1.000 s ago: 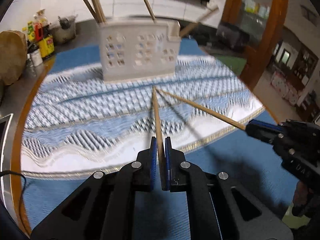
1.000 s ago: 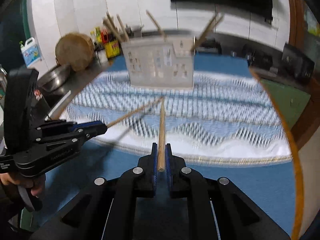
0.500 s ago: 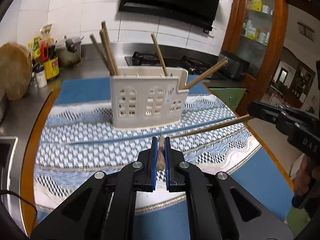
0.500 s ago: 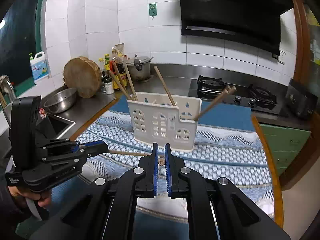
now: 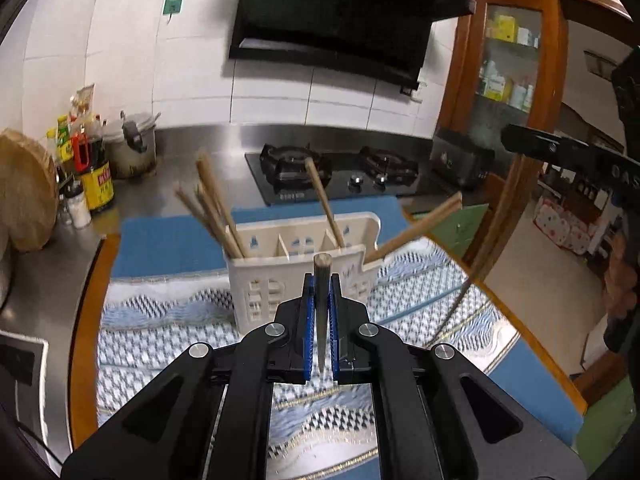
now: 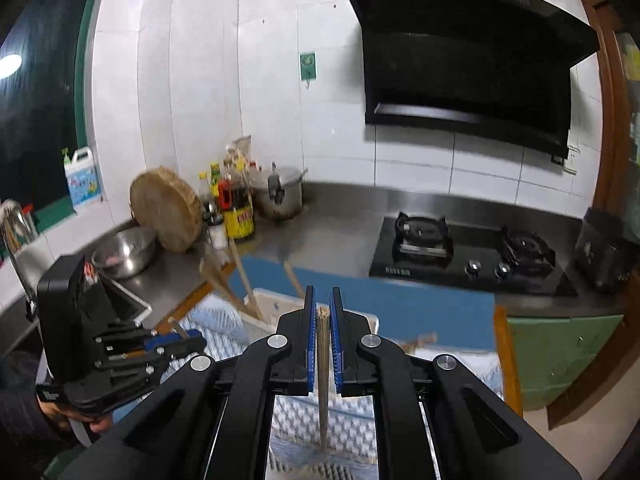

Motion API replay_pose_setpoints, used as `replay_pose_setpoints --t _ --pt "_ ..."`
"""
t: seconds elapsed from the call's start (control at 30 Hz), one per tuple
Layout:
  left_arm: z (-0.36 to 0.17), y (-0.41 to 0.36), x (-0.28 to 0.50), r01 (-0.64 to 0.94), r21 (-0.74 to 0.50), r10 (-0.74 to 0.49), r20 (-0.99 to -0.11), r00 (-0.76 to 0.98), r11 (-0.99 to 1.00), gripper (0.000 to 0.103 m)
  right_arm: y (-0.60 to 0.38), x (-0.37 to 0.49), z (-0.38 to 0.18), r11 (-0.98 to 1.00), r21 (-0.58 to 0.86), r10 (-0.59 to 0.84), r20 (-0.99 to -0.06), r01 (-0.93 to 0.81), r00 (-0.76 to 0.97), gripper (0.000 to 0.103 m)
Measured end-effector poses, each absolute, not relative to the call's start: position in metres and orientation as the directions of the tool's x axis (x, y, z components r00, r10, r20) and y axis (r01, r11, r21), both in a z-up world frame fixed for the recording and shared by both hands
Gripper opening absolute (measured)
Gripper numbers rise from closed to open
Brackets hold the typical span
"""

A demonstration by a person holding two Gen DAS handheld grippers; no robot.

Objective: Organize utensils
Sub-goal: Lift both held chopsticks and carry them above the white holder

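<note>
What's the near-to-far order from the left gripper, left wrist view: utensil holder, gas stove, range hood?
From the left gripper:
1. utensil holder, just ahead on the mat.
2. gas stove, behind it on the counter.
3. range hood, on the wall above.

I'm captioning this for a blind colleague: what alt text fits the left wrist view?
The left gripper grips a chopstick upright before a white utensil holder with several chopsticks in it, on a blue patterned cloth.

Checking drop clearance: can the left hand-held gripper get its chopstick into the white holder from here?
Probably yes. The left hand-held gripper holds its chopstick upright just in front of the white holder, whose middle compartments look open. Nothing stands between them; the right hand-held gripper is off to the side.
</note>
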State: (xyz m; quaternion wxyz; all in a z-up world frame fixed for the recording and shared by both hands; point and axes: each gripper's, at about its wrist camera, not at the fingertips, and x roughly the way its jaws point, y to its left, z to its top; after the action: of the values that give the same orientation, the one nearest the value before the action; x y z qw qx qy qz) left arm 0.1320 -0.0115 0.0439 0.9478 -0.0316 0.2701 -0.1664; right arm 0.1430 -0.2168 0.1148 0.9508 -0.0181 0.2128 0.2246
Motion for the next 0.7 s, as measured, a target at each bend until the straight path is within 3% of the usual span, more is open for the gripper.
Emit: replay_pose_setpoints --t 0.4,0.7 --pt "0.133 0.006 0.151 0.273 -0.139 -0.304 -0.306 0.902 0.952 0.005 -0.198 0.194 0.159 0.907 0.006 0.403 -0.301 -0.421 0.864 0.007" --pt "0.144 0.013 0.174 0.229 -0.162 -0.264 -0.251 0.931 0.960 0.005 -0.189 0.219 0.148 0.915 -0.010 0.384 -0.281 -0.403 0.879 0.007"
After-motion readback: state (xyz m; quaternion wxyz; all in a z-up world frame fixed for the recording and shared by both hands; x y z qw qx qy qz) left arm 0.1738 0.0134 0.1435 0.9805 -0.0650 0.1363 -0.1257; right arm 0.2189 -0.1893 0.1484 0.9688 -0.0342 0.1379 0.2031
